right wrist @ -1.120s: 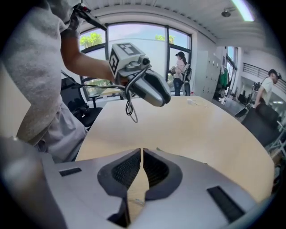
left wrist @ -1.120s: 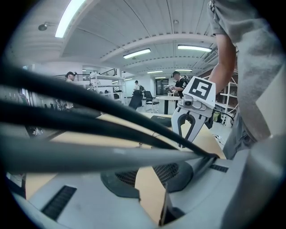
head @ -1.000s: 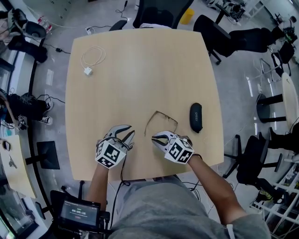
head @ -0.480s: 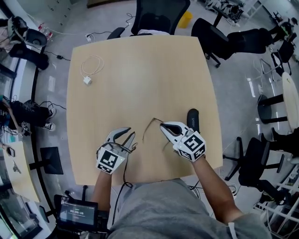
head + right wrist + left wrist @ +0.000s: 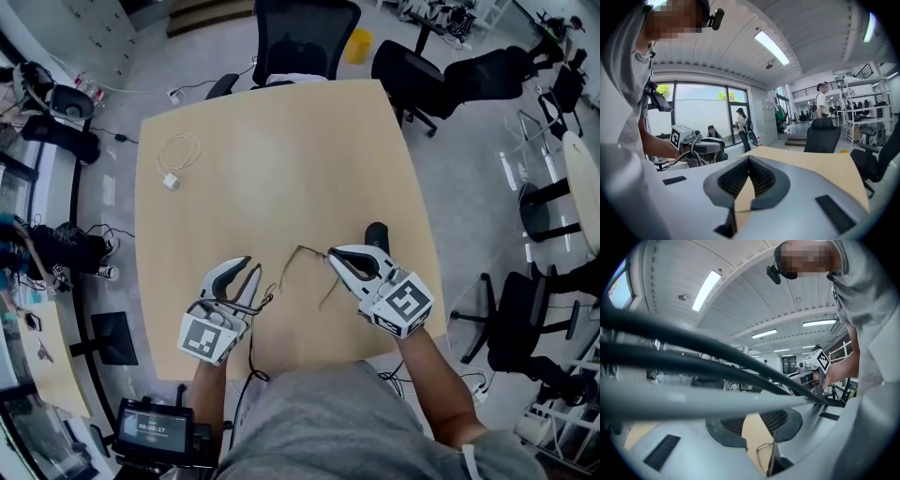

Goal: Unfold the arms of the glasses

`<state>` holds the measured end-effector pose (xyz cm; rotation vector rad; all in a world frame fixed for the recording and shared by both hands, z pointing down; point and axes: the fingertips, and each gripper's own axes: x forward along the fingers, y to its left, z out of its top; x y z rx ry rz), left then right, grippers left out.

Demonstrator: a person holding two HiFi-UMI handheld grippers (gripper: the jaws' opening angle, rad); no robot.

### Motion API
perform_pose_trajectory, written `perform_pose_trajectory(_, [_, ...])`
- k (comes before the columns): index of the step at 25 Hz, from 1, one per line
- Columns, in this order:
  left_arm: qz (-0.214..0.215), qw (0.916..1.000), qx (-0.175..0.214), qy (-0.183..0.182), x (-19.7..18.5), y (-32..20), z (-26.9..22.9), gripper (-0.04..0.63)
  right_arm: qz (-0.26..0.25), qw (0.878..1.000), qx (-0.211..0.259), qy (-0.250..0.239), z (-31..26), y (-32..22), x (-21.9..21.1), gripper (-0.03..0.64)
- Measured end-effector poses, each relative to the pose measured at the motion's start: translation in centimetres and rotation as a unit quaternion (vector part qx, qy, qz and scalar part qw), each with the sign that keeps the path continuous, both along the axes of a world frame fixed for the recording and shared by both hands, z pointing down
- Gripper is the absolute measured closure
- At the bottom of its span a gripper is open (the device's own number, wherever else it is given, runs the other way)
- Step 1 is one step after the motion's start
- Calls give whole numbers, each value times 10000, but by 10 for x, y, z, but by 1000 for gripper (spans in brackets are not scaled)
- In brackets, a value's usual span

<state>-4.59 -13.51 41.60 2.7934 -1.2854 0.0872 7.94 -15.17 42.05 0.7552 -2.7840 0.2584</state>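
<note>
The thin wire-framed glasses (image 5: 302, 251) hang between my two grippers, just above the pale wooden table (image 5: 281, 159). My right gripper (image 5: 330, 255) is shut on their right end, and one thin arm trails down toward me. In the right gripper view its jaws (image 5: 749, 158) meet at the tips, and the wire between them is too thin to see. My left gripper (image 5: 253, 269) is shut at the glasses' left end. The left gripper view shows a lens (image 5: 763, 456) and a dark arm low in the narrow gap between its jaws.
A black glasses case (image 5: 377, 232) lies just behind my right gripper, partly hidden by it. A white charger with a coiled cable (image 5: 178, 153) sits far left on the table. Office chairs (image 5: 305, 37) stand past the far edge. People stand by the windows in the right gripper view.
My right gripper has taken the glasses and carried them up off the table to the right. My left gripper has closed in on their left end. The case is now partly hidden.
</note>
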Motion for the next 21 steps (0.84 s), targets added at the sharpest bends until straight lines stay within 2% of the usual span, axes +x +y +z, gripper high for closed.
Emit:
perform_pose_trajectory(3, [-46, 9998, 157, -130, 0, 9, -15, 522, -9, 9998, 162, -97, -18, 6, 8, 608])
perform_pose_trajectory(11, [-399, 9983, 392, -183, 7, 52, -48, 522, -101, 9980, 588, -196, -57, 36, 36, 609])
perform_pose_trajectory(21, [-730, 9954, 541, -305, 9, 118, -80, 522, -276, 9966, 728, -258, -86, 82, 54, 608])
